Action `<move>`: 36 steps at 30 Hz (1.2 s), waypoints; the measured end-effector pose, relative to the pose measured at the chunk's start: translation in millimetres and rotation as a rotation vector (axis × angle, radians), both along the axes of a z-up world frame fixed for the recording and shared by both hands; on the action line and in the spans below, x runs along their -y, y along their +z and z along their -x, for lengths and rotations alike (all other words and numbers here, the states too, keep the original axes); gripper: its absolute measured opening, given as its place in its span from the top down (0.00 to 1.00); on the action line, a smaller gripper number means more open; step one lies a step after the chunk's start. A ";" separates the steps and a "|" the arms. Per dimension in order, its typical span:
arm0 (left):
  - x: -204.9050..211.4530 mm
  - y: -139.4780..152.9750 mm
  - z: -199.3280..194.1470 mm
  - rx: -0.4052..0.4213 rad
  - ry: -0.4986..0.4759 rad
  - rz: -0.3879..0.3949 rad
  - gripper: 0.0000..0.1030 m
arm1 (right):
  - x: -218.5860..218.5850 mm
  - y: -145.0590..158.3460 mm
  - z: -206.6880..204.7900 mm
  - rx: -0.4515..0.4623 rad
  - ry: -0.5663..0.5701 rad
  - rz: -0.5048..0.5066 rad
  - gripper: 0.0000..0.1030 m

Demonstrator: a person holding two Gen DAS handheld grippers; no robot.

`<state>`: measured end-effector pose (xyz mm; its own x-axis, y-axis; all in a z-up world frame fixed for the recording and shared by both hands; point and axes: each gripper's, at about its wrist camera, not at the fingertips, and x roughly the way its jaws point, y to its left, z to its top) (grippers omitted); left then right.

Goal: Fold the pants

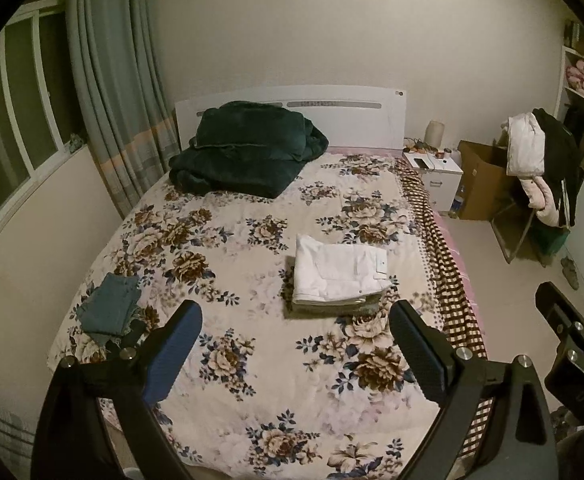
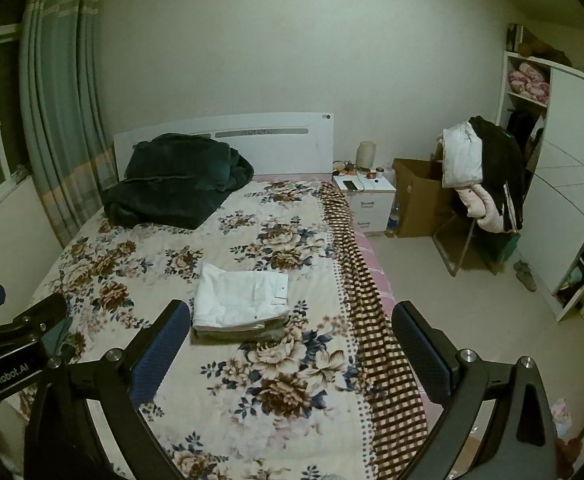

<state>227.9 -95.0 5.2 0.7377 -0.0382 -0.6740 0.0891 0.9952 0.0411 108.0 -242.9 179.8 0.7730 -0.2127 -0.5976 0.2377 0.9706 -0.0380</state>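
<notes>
Both grippers, left gripper (image 1: 294, 350) and right gripper (image 2: 290, 346), are held empty with jaws spread, while the teal pants (image 1: 112, 310) are seen crumpled near the bed's (image 1: 252, 400) left edge, nearest the left.

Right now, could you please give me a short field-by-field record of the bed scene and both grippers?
surface: bed with floral quilt
folded stack: white pants on top, right of centre
unfolded item: blue-grey pants, crumpled near the bed's left edge
at headboard: dark green blanket
left gripper: open, empty, above the bed
right gripper: open, empty, above the bed
beside bed: white nightstand
</notes>
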 end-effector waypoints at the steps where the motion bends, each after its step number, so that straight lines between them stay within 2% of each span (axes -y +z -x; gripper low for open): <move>1: 0.2 0.0 0.1 0.000 0.000 -0.001 0.07 | -1.4 0.7 0.0 -0.003 0.001 -0.004 0.00; 20: 3.8 -0.2 5.2 -0.016 -0.005 -0.007 0.07 | -11.0 0.9 2.6 -0.024 0.013 -0.022 0.00; 36: 0.9 -0.5 10.5 -0.023 -0.002 -0.011 0.07 | -1.6 -7.1 3.1 -0.039 0.027 -0.037 0.00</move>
